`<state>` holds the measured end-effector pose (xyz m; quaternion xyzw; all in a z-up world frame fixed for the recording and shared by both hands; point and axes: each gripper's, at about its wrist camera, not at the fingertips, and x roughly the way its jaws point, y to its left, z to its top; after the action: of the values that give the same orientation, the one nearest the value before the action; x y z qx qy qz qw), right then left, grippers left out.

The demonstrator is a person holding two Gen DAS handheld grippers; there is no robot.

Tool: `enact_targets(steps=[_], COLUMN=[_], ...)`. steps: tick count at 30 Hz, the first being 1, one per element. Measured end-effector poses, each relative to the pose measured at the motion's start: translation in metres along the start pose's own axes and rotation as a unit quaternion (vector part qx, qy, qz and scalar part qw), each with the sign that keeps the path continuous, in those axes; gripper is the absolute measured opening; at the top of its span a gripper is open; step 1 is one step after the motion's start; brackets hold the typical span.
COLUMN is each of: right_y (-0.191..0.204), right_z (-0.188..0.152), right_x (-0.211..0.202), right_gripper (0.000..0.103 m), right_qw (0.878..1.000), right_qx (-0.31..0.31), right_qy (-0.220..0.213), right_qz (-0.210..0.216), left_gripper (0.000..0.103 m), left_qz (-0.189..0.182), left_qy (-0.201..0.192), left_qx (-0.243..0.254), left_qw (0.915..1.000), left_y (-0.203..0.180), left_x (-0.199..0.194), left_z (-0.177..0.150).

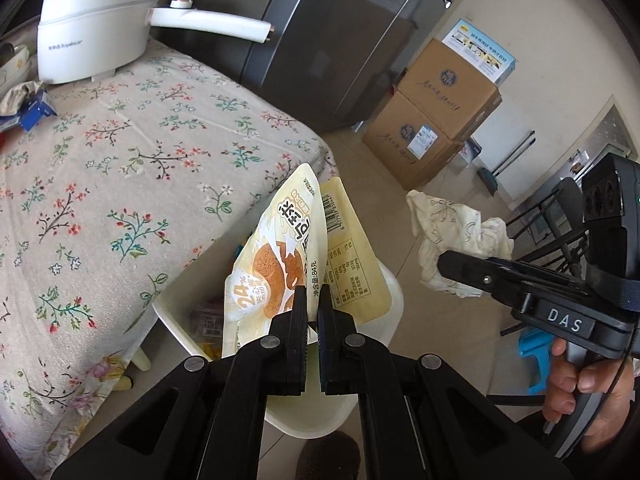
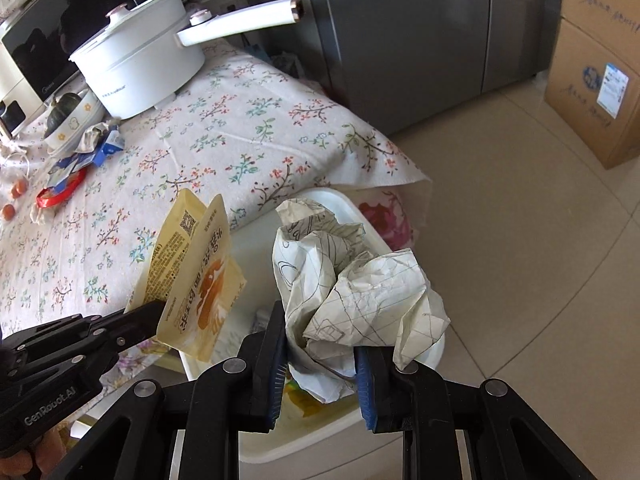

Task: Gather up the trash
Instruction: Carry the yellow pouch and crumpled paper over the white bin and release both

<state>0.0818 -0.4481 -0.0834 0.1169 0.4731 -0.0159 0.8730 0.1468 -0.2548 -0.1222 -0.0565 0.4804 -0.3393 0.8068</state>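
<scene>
While above the white bin (image 2: 344, 204): left gripper (image 1: 313, 294) pinching snack wrapper (image 1: 280, 248), right gripper (image 2: 320, 328) clamping crumpled paper (image 2: 360, 280).

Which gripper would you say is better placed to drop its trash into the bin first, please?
Probably the left gripper: its yellow snack wrapper hangs over the white bin, whereas the crumpled paper looks off to the side.

A home kitchen is shown: beyond the fingers, a white electric pot (image 2: 140, 68) and a microwave (image 2: 60, 28) are seen on a floral tablecloth (image 2: 248, 128), beside a grey fridge (image 2: 400, 32).
</scene>
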Motion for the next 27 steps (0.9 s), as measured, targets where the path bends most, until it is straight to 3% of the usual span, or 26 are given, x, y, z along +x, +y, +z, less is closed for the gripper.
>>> enact_targets(steps=[4,7,10,12,14,17,20,27], right_y=[0.0,0.0,0.0,0.002,0.006,0.011,0.017,0.036], right_z=[-0.001,-0.001,-0.001,-0.002,-0.003,-0.003,-0.003,0.002], right_x=[0.004,0.006,0.009,0.012,0.015,0.019,0.02,0.021], right_gripper=[0.027,0.027,0.027,0.028,0.03,0.038,0.056,0.075], right_qw=[1.0,1.0,1.0,1.0,0.999,0.999,0.999,0.999], right_qx=[0.0,0.003,0.009,0.01,0.007,0.01,0.015,0.007], right_qy=[0.008,0.012,0.019,0.025,0.032,0.038,0.039,0.033], right_qz=[-0.003,0.0,0.004,0.009,0.014,0.023,0.03,0.026], left_gripper=[0.005,0.016,0.038,0.062,0.067,0.072,0.079,0.092], left_qz=[0.018,0.034,0.055,0.07,0.086,0.108,0.129,0.186], left_qy=[0.01,0.031,0.031,0.021,0.014,0.004,-0.01,-0.03], left_qx=[-0.003,0.011,0.032,0.04,0.045,0.041,0.033,0.01], left_qw=[0.9998,0.9989,0.9975,0.9966,0.9952,0.9933,0.991,0.982], left_y=[0.01,0.012,0.015,0.018,0.024,0.037,0.053,0.098], left_x=[0.001,-0.002,-0.014,-0.027,-0.04,-0.062,-0.083,-0.123], left_z=[-0.001,-0.002,-0.004,-0.005,-0.006,-0.008,-0.01,-0.02])
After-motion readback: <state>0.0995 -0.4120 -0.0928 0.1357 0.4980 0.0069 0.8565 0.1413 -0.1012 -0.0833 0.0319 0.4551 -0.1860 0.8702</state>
